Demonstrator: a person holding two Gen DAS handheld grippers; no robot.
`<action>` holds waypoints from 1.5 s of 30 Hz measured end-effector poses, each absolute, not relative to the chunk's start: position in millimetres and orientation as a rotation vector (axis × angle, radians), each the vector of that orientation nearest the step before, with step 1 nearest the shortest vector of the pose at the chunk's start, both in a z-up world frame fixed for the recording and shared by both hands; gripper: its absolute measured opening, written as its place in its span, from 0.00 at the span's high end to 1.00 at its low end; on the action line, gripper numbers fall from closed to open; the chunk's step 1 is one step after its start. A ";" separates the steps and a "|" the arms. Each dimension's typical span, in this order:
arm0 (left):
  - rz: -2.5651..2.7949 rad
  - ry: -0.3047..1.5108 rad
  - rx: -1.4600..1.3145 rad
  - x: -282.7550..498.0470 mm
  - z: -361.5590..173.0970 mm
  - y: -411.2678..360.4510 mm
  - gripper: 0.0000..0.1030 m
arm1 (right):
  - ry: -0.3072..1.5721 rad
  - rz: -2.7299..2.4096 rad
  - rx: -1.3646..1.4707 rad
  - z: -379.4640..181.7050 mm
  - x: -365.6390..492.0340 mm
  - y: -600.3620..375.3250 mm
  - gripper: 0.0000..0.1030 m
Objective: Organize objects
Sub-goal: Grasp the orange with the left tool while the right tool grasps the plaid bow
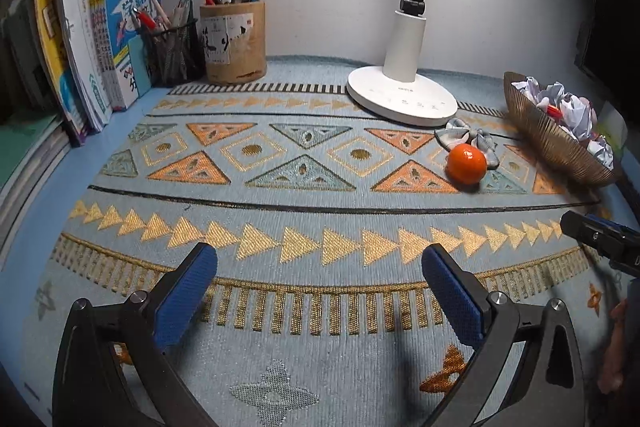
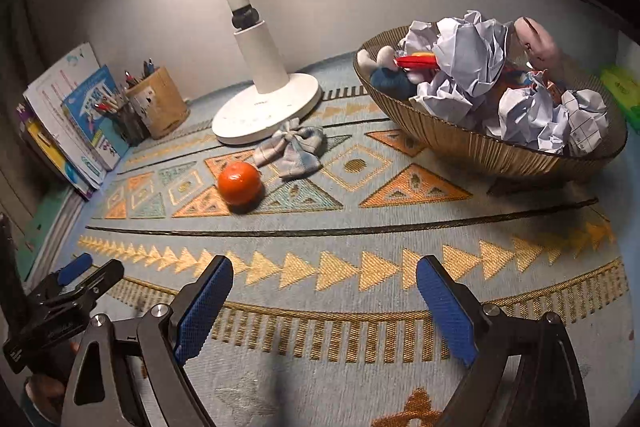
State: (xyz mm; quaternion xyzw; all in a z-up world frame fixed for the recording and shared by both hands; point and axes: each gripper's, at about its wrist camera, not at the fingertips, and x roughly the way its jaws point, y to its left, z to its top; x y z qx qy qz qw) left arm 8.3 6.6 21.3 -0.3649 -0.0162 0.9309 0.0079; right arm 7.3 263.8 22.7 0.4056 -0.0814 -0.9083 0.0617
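An orange mandarin lies on the patterned blue table mat, touching a grey-blue fabric bow. A ribbed golden bowl at the right holds crumpled paper balls and small items. My left gripper hovers open over the mat's near part, nothing between its blue pads. My right gripper is open too, empty, with the mandarin ahead to its left. Each gripper appears at the edge of the other's view.
A white desk lamp base stands behind the bow. A bamboo pen holder, a black mesh pen cup and upright books line the back left. A green box sits beyond the bowl.
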 end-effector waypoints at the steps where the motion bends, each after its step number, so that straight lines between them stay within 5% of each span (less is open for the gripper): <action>1: 2.922 -0.033 -1.137 9.1 21.3 8.4 0.01 | -0.234 -2.756 1.228 20.3 6.6 262.5 0.11; 9: 2.910 -0.025 -1.237 1.3 15.5 8.3 0.01 | -0.083 -2.836 1.216 22.4 9.9 251.3 0.07; 22: 2.887 0.006 -1.197 4.7 17.8 15.2 0.01 | -0.086 -2.839 1.271 19.9 5.5 254.1 0.07; 30: 2.604 -0.074 -1.166 -38.7 33.5 45.1 0.08 | -0.486 -2.583 1.223 58.1 -37.5 262.3 0.16; 43: 2.441 0.075 -1.218 -98.2 8.7 107.7 0.17 | -0.297 -2.747 1.337 16.2 -131.4 222.8 0.19; 45: 2.438 0.096 -1.230 -102.4 6.8 112.6 0.25 | -0.278 -2.735 1.334 13.2 -136.4 221.2 0.20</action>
